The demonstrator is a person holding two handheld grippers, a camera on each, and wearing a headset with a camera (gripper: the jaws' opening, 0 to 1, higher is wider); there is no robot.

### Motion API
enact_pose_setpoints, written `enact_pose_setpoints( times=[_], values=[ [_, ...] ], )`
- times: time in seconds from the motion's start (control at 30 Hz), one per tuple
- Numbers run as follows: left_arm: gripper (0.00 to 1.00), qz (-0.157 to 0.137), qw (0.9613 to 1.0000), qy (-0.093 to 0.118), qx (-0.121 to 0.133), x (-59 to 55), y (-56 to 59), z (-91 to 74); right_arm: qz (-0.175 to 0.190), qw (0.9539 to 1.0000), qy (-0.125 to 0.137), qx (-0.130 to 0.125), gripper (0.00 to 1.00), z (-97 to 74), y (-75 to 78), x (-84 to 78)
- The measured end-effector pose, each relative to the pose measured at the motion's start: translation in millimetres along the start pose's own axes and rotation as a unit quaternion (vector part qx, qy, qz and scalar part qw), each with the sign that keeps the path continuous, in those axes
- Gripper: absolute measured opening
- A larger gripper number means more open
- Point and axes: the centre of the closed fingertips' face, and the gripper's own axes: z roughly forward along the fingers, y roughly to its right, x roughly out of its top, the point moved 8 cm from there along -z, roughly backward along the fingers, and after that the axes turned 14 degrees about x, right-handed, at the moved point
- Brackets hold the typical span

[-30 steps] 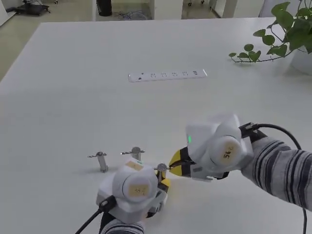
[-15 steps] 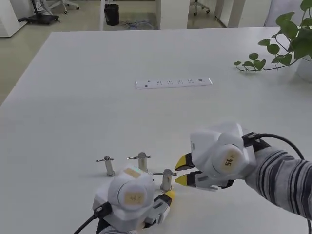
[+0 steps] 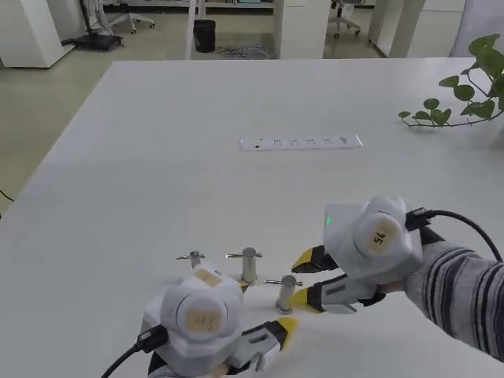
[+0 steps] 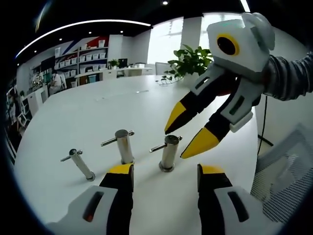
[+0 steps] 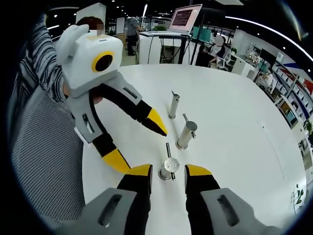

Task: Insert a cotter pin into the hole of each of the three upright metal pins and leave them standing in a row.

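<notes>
Metal pins (image 3: 249, 266): all 3 stand in a row near tabletop (image 3: 236, 94) front edge, each with a cotter pin (image 3: 239, 255) through, so task looks done. Left gripper (image 4: 165, 170) and right gripper (image 3: 300, 279) both open, empty, flanking end pin (image 3: 287, 293).

The three upright metal pins (image 3: 249, 266) stand close in a row, and their thin steel cotter pins (image 4: 115, 140) jut sideways into the narrow gaps between them. The right-hand pin is hemmed in, with the spread jaws of the white, yellow-tipped right gripper (image 3: 301, 279) just beside it and the matching left gripper (image 4: 164, 171) near in front, also spread. Behind the row the white worktop (image 3: 157, 173) lies open up to the white power strip (image 3: 299, 142). The green leafy plant (image 3: 465, 94) stands well apart.
</notes>
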Motion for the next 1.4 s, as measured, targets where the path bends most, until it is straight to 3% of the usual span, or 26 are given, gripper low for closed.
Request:
enact_pose_setpoints(
  times=[0.43,0.87,1.1,1.4],
  values=[
    [0.64,-0.01,0.9999,0.009,0.006,-1.1,-14.0,-23.1,0.02,0.9997,-0.009,0.004,0.11,13.1,6.1,-3.8],
    [0.78,-0.053,0.9981,0.022,0.024,1.5,-36.9,-41.9,0.032,0.9993,0.009,0.018,0.09,13.9,7.1,-5.5],
    [0.85,-0.038,0.9982,0.033,0.032,5.7,-44.5,-52.9,0.028,0.9993,0.002,0.025,0.08,11.9,9.3,-6.6],
    [0.92,-0.045,0.9969,0.045,0.046,7.8,-56.0,-59.2,0.026,0.9994,-0.004,0.024,0.08,2.0,23.4,-11.2]
  ],
)
